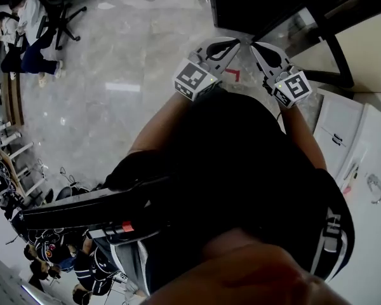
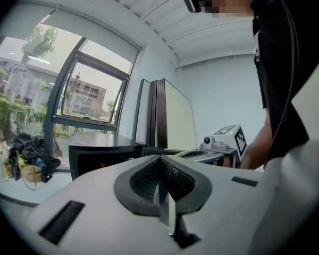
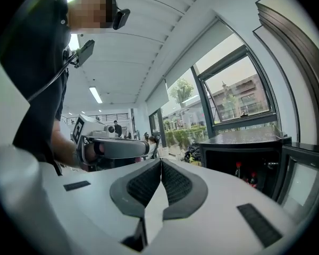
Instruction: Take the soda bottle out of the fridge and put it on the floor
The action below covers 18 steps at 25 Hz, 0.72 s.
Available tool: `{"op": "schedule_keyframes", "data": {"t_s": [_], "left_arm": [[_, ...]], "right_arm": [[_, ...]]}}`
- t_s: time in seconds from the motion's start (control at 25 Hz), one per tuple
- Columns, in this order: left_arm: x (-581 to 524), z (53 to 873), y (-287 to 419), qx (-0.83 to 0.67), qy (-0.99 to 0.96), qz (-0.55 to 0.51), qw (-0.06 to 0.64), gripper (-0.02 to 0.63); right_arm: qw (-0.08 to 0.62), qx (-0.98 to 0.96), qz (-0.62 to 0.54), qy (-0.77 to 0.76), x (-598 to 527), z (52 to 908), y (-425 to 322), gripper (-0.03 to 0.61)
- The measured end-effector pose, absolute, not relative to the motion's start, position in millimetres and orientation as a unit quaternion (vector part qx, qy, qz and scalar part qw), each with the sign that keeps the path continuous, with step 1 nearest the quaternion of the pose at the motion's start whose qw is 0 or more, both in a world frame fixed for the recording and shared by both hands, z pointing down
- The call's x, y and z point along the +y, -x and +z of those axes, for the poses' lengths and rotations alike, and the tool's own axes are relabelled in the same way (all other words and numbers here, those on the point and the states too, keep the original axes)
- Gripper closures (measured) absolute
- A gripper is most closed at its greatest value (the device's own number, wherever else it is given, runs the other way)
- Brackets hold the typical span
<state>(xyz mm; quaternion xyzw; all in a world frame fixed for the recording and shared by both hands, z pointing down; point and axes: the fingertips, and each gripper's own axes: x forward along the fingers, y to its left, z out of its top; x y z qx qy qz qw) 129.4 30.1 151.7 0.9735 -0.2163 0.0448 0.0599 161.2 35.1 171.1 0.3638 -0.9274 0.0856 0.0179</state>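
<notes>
Dark-clothed torso [image 1: 241, 170] of the person fills the lower head view, with 2 bare forearms reaching forward to 2 grippers held side by side above the grey floor [image 1: 133, 75].

Left gripper [image 2: 160, 161]: the 2 jaws are pressed together with nothing between them.

Right gripper [image 3: 160, 163]: the 2 jaws are likewise closed and empty.

1 black fridge [image 3: 244, 153] stands just ahead with its 1 door [image 3: 303, 179] swung open to the right.

2 red-capped soda bottles [image 3: 237, 170] stand upright inside the fridge, close together and well apart from both grippers.

1 red corner mark [image 1: 233, 75] lies on the floor below the jaw tips.
</notes>
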Motion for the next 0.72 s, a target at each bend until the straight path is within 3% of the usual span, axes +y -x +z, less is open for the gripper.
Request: {"op": "schedule_keyframes", "data": {"t_s": [0.36, 0.72], "left_arm": [[-33.8, 176.8, -106.0, -0.194, -0.977, 0.053, 0.067, 0.618], [-99.3, 207.7, -127.9, -0.222, -0.971, 0.054, 0.076, 0.618]], "right_arm": [[0.042, -0.911, 0.069, -0.404, -33.5, 190.1, -142.3, 0.566], [0.041, -0.9, 0.077, -0.427, -107.6, 223.6, -178.4, 0.565]]}}
